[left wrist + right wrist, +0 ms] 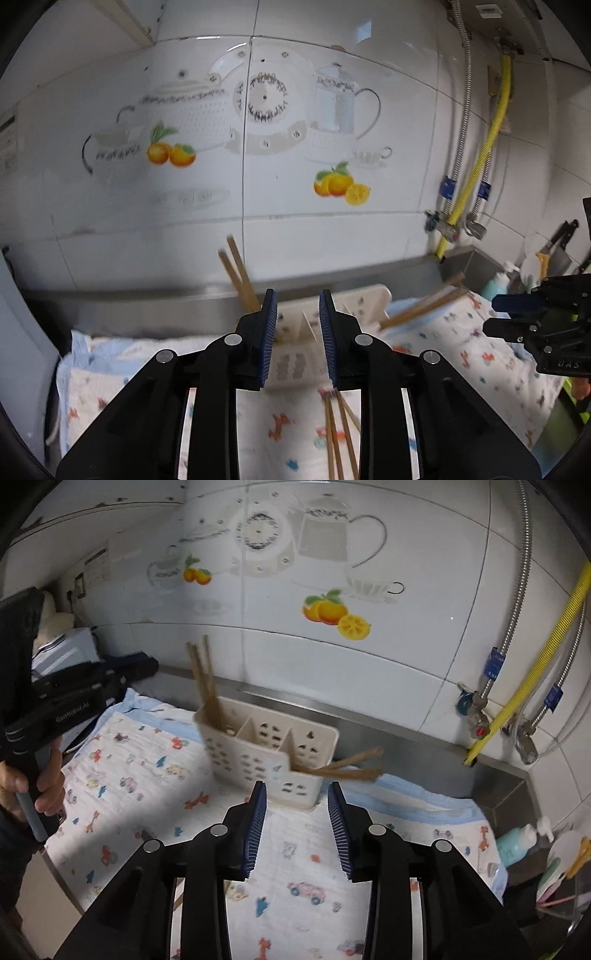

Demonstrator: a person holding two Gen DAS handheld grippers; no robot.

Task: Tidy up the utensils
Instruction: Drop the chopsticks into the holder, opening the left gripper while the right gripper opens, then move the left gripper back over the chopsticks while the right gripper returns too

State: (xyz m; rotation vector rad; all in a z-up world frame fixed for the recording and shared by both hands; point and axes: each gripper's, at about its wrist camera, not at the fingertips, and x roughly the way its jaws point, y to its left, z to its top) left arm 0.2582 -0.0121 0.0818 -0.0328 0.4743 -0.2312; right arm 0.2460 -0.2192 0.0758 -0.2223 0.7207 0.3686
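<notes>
Right gripper (297, 794) open, "GenRobot.AI" on left gripper (122, 672), utensil caddy (258, 749) behind

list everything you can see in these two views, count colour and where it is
utensil holder: one, cream, perforated, three compartments, on the cloth near the wall
chopsticks in left compartment: at least two, brown, standing upright
chopsticks in right compartment: about two, brown, leaning out low to the right
loose chopsticks: several, brown, lying on the cloth below the left tool
cloth: one, white with blue edge and small animal and car prints, covering the counter
bottle: one, teal with white pump, far right
yellow hose: one, along the right wall, beside metal hoses
knife: one, dark, far right, blurred
left tool: black, blue pads, open, empty
right tool: black, blue pads, open, empty
hand: one, gripping the left tool's handle
</notes>
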